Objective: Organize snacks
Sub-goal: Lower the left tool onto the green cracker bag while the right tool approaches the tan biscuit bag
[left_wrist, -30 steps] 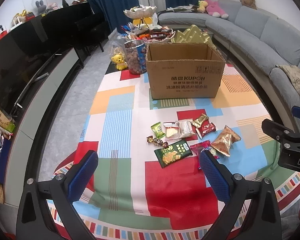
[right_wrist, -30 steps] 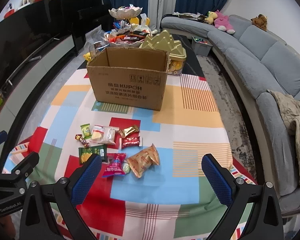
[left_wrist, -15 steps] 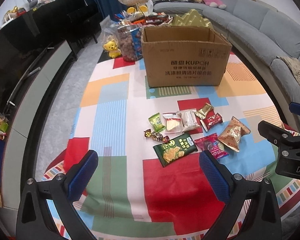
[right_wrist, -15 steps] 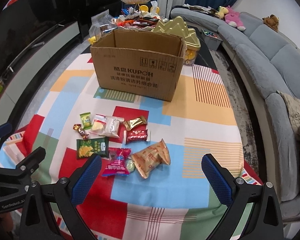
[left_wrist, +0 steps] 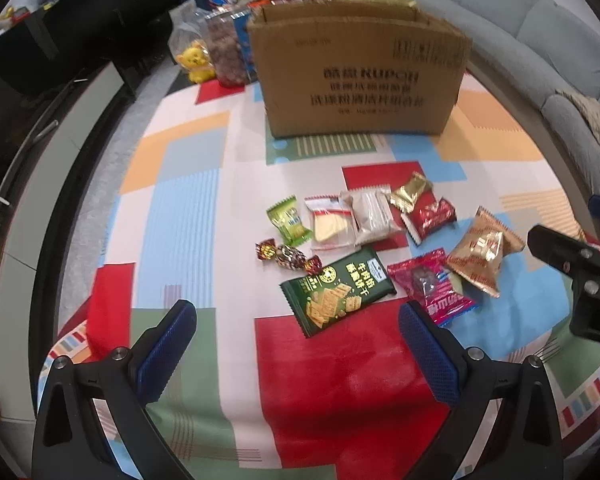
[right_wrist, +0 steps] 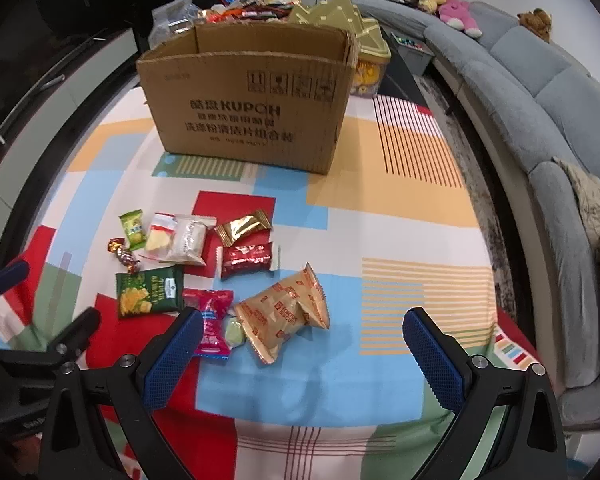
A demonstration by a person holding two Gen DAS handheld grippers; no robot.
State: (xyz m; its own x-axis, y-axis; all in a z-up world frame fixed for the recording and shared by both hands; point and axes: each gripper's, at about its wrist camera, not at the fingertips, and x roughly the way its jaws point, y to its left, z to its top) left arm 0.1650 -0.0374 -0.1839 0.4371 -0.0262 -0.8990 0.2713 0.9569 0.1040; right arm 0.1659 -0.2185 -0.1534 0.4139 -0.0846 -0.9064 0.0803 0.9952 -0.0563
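Note:
Several snack packets lie on the colourful tablecloth (left_wrist: 180, 208) in front of an open cardboard box (left_wrist: 360, 76). Among them are a dark green cracker pack (left_wrist: 336, 294), a tan biscuit bag (right_wrist: 286, 314), a pink candy packet (right_wrist: 212, 322) and a red packet (right_wrist: 246, 260). My left gripper (left_wrist: 298, 350) is open, just short of the green cracker pack (right_wrist: 148, 292). My right gripper (right_wrist: 300, 360) is open too, its left finger beside the pink packet and the tan bag (left_wrist: 482, 250) just beyond its fingertips. Neither holds anything.
Behind the box (right_wrist: 252, 100) stand a gold tin (right_wrist: 364, 44), a jar of snacks (left_wrist: 228, 52), a yellow toy bear (left_wrist: 194, 60) and a heap of sweets. A grey sofa (right_wrist: 540, 92) curves along the right. A dark TV cabinet (left_wrist: 40, 120) runs along the left.
Both grippers have moved forward and lower toward the snack pile, which now looks larger and closer. Both stay open. The snacks have not moved.

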